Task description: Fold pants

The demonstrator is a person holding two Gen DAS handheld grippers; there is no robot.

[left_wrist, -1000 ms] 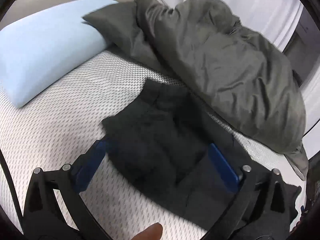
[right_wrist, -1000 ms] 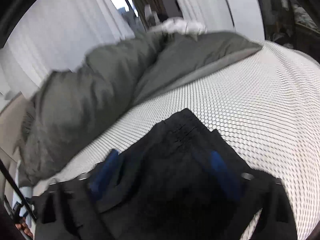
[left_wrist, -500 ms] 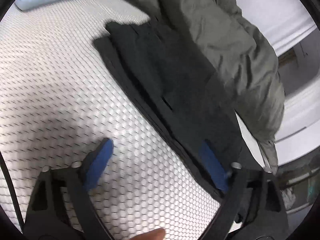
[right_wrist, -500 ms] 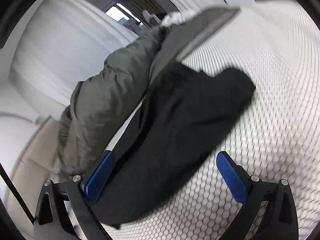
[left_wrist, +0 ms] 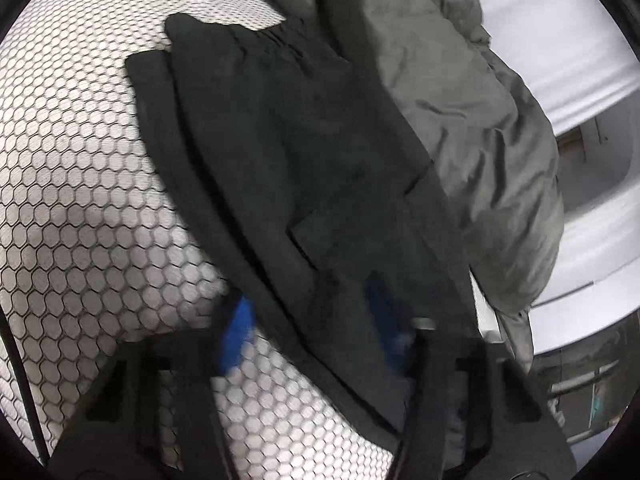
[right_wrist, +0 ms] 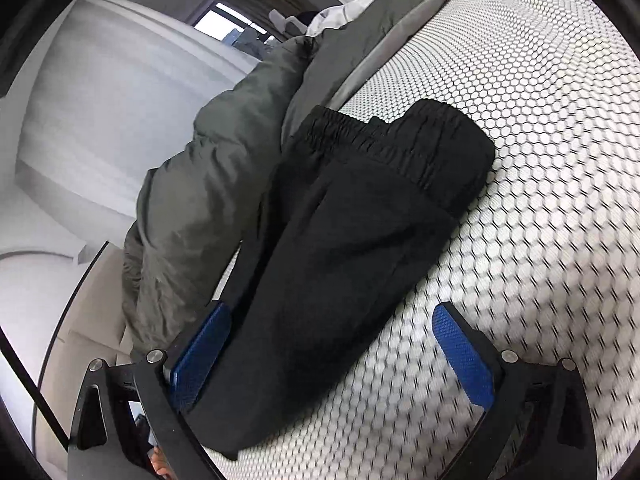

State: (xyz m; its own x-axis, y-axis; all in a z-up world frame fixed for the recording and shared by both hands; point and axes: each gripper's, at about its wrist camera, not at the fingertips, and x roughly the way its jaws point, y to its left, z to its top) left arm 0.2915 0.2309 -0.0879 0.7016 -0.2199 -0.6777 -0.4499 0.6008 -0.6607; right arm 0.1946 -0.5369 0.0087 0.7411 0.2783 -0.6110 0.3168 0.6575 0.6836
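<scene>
Left wrist view: the left gripper point(left_wrist: 316, 320) has just been closing, its blurred blue pads now narrow with the edge of the folded black pants point(left_wrist: 288, 152) between them; whether they pinch the cloth I cannot tell. Right wrist view: the right gripper point(right_wrist: 332, 356) stands wide, straddling the pants' near end without pressing. The pants lie on a honeycomb-patterned mattress point(right_wrist: 540, 160), touching a rumpled grey duvet point(left_wrist: 460, 100).

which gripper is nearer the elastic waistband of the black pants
Hard to call; both straddle the near end of the pants, far from the waistband. Left gripper has just been closing over the folded edge; right gripper stands open, one pad at the fabric.
</scene>
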